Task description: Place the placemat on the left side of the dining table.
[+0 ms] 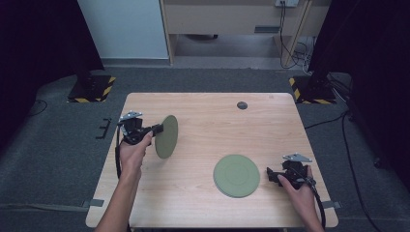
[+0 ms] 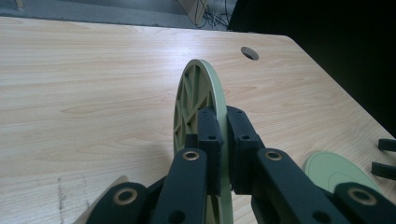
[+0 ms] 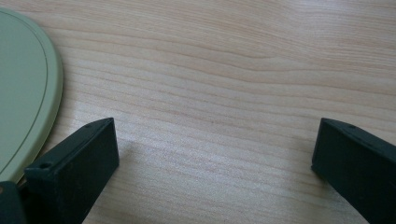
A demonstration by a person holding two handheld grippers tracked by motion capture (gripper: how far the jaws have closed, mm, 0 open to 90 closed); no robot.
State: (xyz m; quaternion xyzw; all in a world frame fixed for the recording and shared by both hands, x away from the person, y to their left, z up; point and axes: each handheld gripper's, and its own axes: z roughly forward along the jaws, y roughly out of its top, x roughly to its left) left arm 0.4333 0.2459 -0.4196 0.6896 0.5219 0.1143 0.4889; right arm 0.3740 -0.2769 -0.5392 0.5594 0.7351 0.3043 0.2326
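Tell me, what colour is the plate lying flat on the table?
Pale green plate, clearest in the high view.

Wood table [image 1: 203,121], pale grain, with a round cable hole [image 1: 242,105] near the far right edge. Grey carpet [image 1: 48,154] all around it. Two black stand bases with yellow-black hazard tape: far left [image 1: 92,88] and far right [image 1: 312,91]. Black bracket [image 1: 103,128] on the carpet just left of the table. Wooden desk [image 1: 232,19] beyond the table, cables [image 1: 295,50] hanging and pooling under its right side. Pale panel [image 1: 123,29] to the desk's left. Tape tabs at the table's near corners, left [image 1: 95,203] and right [image 1: 332,205].
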